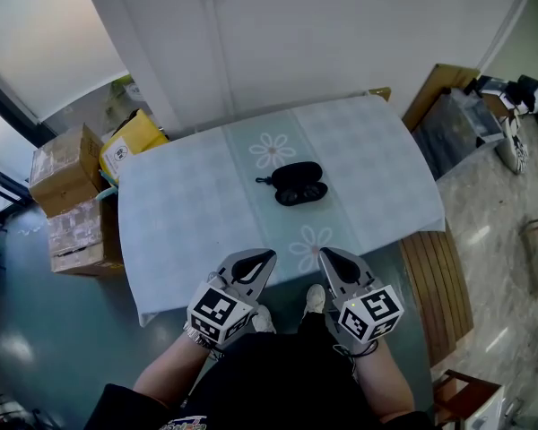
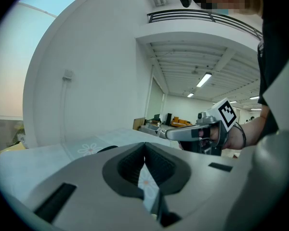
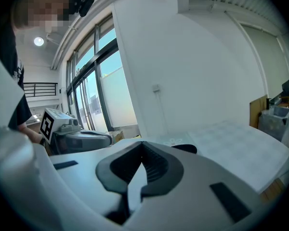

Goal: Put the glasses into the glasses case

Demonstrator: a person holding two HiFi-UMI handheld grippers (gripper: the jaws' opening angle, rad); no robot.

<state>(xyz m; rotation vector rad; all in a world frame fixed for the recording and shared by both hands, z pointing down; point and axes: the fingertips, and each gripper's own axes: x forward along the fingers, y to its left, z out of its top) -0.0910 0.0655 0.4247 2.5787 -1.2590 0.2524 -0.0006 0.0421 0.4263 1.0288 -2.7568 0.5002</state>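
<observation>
Roughly left-right (slightly tilted), black glasses case (image 1: 291,175)

An open-plan office or work hall is indicated: strip lights (image 2: 203,80) are mounted on a high beamed ceiling, and cluttered desks (image 2: 176,121) are seen at the far end. Tall windows (image 3: 94,93) are set along one wall. Cardboard boxes (image 1: 67,200) are stacked on the glossy floor (image 1: 18,330) beside a cloth-covered table (image 1: 179,231).
</observation>
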